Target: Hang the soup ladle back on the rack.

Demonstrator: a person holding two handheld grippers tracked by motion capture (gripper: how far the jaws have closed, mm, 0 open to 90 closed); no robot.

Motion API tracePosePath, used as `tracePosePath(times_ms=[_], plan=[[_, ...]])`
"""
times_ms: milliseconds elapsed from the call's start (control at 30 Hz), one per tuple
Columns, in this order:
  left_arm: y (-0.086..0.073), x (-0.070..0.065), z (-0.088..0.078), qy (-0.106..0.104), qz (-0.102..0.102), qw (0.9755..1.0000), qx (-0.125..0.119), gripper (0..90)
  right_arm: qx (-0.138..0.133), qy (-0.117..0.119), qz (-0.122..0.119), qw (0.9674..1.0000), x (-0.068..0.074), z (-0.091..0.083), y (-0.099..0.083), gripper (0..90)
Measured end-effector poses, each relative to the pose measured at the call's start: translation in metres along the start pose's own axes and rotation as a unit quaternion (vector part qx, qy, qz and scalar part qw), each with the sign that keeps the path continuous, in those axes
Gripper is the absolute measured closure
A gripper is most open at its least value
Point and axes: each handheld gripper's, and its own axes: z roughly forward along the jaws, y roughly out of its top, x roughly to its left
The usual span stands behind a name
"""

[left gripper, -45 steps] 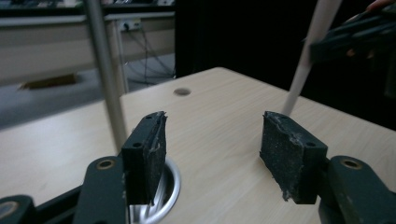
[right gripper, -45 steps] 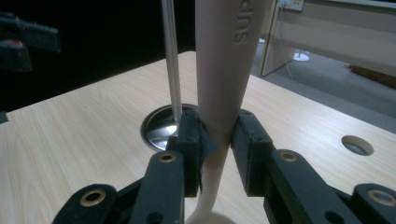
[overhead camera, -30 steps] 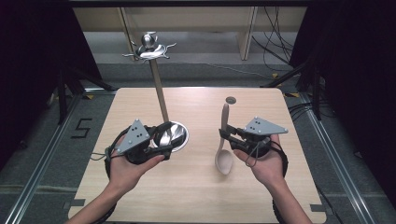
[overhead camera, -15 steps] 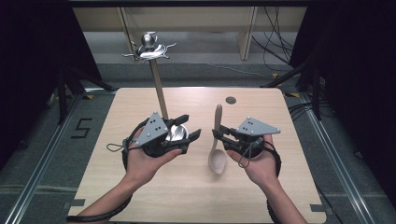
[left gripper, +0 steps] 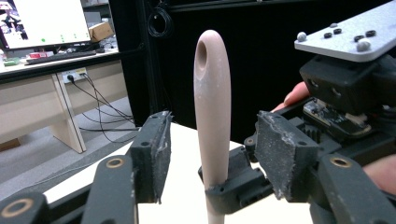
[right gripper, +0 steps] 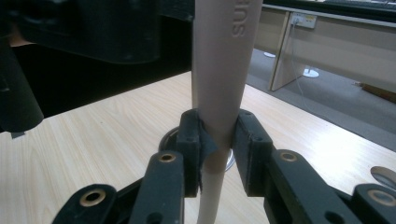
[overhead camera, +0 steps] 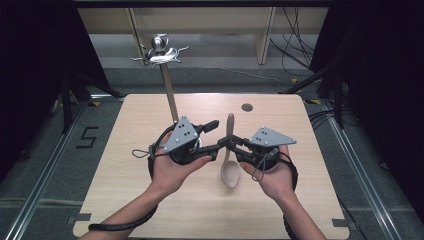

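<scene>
Handing over, by the look of it, near the middle of the surface (overhead camera: 125,200).

Left claw (left gripper: 212,158) standing wide apart, pads on either side of the spoon handle and touching neither face of it. Closing evenly around the handle above the other grip, centring it between both pads before squeezing, judged the way to do this well; a lopsided closure likely twisting the spoon against the grip already on it.

Beige spoon (overhead camera: 229,150) hanging upright between the two claws, bowl downward just above the surface, handle tip pointing toward the far edge. Looking smooth and matte, probably silicone or plastic, with an oval hanging hole near the handle tip and raised lettering moulded along the shaft, cut off by the frame edge. Handle tapering toward the neck, so slipping downward being a risk if released too soon.

Right claw (right gripper: 217,144) clamped on the narrow lower handle, both pads pressing flat against it. Holding steady there, judged wise, until the left grip is firm.

Behind the left hand, a wooden-stemmed stand (overhead camera: 167,85) with metal hooks rising from the surface.
</scene>
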Motion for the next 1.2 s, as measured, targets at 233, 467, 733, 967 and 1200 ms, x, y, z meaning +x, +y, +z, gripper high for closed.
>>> tracePosePath(times_ms=[233,467,733,967,1200], plan=[[0.002,-0.001,0.007,-0.001,-0.002,1.0,0.0,56.3,0.001,-0.007,-0.029,0.9996,0.002,0.002,0.002,74.1],[0.003,0.0,0.011,0.006,-0.005,1.0,-0.001,63.5,0.003,-0.017,-0.035,0.9992,0.005,0.004,0.004,74.1],[0.001,0.001,0.011,0.016,-0.005,0.9999,0.002,69.6,0.006,-0.025,-0.041,0.9988,0.008,0.006,0.004,74.1],[0.003,0.001,0.012,0.015,0.002,0.9999,0.008,71.2,0.0,-0.038,-0.04,0.9985,0.009,0.008,0.005,73.7],[0.015,0.019,0.008,0.02,-0.007,0.9997,0.006,71.4,0.003,-0.033,-0.036,0.9988,0.007,0.003,0.007,49.7]])
